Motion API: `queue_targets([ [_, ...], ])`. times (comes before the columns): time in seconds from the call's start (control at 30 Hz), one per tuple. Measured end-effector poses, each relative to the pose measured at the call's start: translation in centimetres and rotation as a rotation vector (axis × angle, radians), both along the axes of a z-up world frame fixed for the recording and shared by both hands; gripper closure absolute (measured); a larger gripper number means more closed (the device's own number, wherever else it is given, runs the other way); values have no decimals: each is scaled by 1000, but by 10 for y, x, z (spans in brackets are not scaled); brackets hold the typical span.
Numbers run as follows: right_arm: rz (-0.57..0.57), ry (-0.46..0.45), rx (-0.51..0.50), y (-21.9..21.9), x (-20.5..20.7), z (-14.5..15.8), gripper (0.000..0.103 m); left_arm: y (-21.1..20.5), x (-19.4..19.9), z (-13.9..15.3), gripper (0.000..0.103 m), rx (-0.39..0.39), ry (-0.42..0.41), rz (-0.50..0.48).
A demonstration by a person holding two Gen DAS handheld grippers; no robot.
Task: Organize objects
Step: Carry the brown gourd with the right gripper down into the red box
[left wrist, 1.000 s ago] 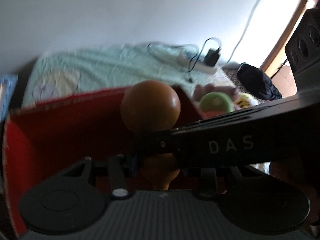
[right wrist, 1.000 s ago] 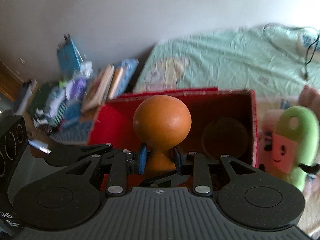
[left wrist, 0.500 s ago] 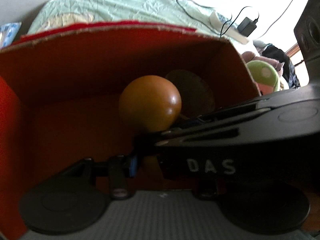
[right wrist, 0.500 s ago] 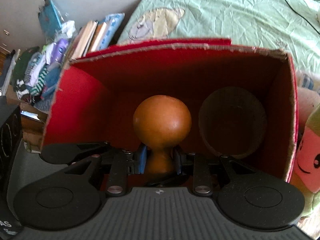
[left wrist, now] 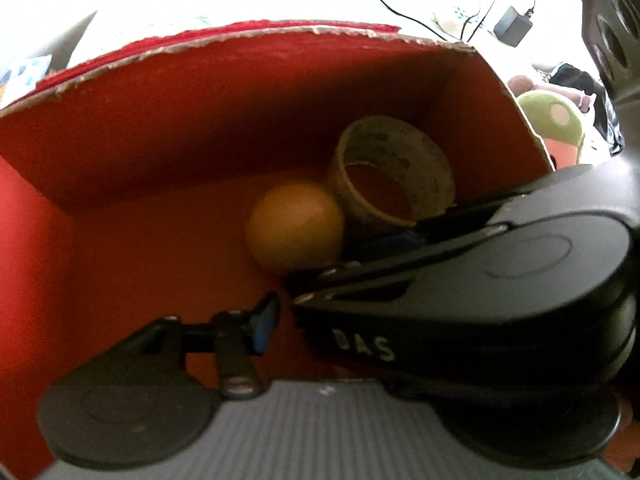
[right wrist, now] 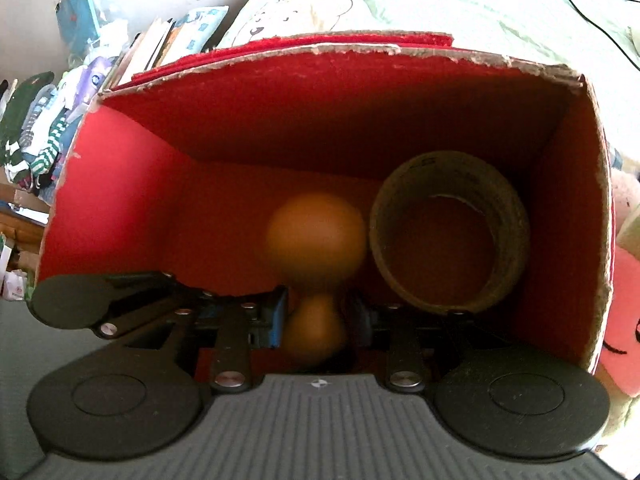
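My right gripper [right wrist: 316, 320] pinches the narrow neck of an orange wooden knob [right wrist: 316, 236], its round head blurred and low inside the red cardboard box [right wrist: 120, 184], touching or just beside a tape roll [right wrist: 448, 232] lying toward the box's right wall. My left gripper [left wrist: 276, 312] sits beside it, only one blue-padded finger [left wrist: 264, 320] showing, so I cannot tell its spread. A plush toy [right wrist: 624, 296] rests outside the box's right wall.
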State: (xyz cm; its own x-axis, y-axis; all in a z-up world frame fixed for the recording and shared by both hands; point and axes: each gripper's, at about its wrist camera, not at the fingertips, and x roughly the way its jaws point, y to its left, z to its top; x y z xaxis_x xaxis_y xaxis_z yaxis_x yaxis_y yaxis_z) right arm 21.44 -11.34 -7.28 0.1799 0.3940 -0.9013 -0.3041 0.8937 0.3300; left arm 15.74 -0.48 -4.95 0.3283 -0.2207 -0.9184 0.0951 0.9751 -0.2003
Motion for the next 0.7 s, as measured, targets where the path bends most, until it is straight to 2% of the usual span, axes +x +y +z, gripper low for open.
queue_targets([
  [0.43,-45,-70,23,-6,-6,3,65,-4,-1,-1,49,37,-8,12],
  [0.7,-53,-81,16,-9,-7,7,66,-8,3,-2,44,43,-15,2],
])
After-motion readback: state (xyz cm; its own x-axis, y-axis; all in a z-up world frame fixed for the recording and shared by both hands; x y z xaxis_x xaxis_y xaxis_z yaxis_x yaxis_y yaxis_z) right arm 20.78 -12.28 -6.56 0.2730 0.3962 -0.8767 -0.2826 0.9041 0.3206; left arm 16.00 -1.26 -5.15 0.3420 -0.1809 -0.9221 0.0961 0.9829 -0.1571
